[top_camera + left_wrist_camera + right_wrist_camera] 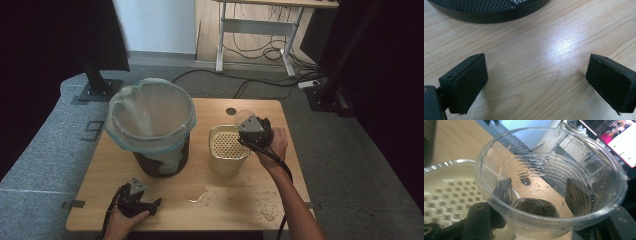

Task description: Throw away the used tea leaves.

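Wooden table (225, 210) on grey carpet, high view: right gripper (252, 126) clamps a clear plastic cup (243, 118) tilted over the cream perforated container (228, 148) just below it; left gripper (142, 200) rests near the bagged mesh bin (152, 127). Left gripper view: jaws spread wide, nothing between, mesh bin base (489, 10) ahead. Right gripper view: jaws squeeze the wet cup (549, 182), container (446, 185) left.

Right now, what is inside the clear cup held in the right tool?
The clear cup shows water droplets on its walls and one dark lump at the bottom. The right tool grips it over the cream perforated container, whose inside below the perforations stays hidden.
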A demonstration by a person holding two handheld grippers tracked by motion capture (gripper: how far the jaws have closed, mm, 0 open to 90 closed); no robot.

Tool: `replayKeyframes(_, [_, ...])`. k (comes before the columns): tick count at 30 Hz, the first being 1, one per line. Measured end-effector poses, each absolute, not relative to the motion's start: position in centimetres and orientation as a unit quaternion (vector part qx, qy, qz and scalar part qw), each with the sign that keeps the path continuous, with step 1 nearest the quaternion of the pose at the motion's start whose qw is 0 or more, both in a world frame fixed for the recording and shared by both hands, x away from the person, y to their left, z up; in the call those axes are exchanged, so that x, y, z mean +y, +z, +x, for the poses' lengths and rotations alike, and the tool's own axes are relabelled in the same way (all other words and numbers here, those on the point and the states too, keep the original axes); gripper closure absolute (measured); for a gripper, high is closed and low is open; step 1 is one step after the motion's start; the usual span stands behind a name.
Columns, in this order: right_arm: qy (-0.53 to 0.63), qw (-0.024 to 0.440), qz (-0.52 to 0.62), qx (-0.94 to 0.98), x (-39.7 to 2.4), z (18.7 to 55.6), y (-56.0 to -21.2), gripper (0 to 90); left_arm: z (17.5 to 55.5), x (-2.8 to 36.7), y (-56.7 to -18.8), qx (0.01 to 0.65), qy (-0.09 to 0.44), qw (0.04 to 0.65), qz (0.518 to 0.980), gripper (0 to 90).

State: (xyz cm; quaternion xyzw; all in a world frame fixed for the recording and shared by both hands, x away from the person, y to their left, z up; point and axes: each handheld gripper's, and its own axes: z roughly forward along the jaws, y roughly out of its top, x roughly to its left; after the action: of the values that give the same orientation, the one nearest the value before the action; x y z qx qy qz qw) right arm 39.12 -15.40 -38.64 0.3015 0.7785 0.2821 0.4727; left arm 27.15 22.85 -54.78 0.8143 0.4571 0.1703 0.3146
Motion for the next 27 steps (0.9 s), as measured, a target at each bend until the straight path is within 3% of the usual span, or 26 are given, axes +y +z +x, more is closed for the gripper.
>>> replayKeyframes(10, [0.125, 0.558, 0.170, 0.802, -13.6, 39.7, -39.7, 39.7, 27.2, 22.9, -54.8, 0.456, 0.169, 0.314, 0.815, 3.4])
replayKeyframes(27, [-0.021, 0.603, 0.044, 0.796, -11.9, 40.5, -42.4, 39.6, 27.2, 22.9, -54.8, 0.455, 0.169, 0.314, 0.816, 3.4])
